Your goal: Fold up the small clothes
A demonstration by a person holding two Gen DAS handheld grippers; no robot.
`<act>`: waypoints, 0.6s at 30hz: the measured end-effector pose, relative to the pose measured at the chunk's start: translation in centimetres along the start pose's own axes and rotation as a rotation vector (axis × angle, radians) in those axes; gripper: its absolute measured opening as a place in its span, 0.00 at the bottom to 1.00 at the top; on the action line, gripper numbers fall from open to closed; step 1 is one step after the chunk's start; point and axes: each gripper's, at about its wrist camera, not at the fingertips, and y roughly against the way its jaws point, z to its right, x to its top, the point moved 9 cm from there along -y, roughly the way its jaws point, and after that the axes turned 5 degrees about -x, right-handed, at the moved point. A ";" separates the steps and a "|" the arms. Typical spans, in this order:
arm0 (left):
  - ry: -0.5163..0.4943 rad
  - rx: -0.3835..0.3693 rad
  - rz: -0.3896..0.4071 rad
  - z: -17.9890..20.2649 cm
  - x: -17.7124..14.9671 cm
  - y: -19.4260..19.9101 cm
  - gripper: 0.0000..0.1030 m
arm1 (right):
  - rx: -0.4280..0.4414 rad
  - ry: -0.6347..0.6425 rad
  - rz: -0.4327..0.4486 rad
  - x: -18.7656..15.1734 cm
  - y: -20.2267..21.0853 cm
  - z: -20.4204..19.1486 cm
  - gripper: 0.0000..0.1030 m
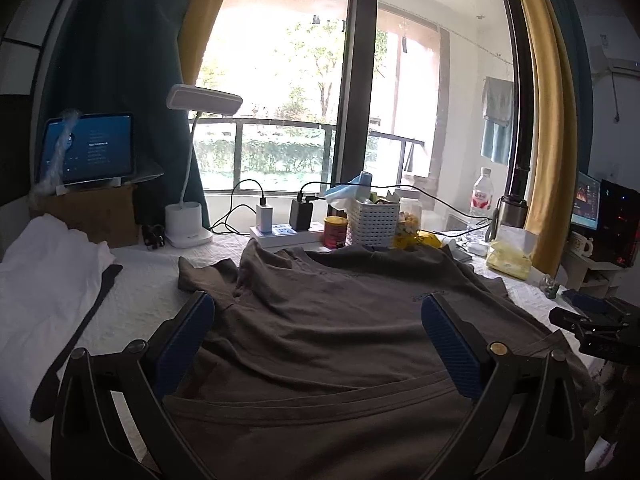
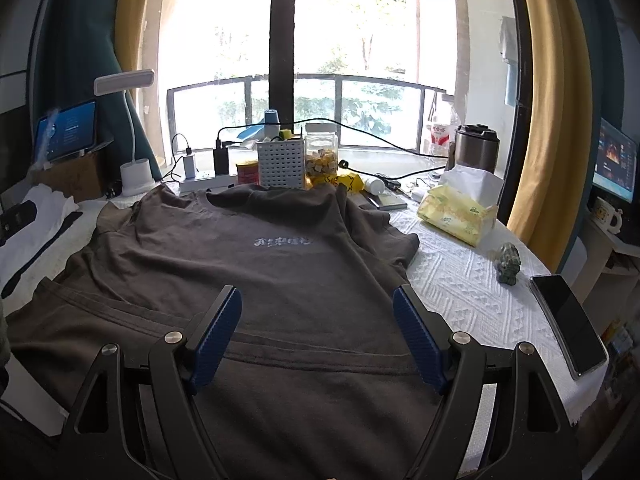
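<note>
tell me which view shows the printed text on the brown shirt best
The right wrist view. The pale printed text sits near the middle of the brown shirt, facing the camera. In the left wrist view the text is only a faint strip beside the claw's right finger, too foreshortened to read.

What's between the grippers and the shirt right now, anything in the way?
Nothing visible. Both the left gripper and right gripper hang open directly over the brown shirt, with only bare fabric between their fingers.
</note>
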 end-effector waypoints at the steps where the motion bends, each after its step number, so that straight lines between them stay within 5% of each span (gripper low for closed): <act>1: 0.000 -0.004 0.000 0.1 0.0 0.0 0.99 | 0.000 0.001 0.000 0.0 0.0 0.0 0.79; 18: -0.004 -0.022 0.017 0.4 0.2 0.5 0.99 | 0.006 0.005 0.001 0.1 -0.1 -0.2 0.79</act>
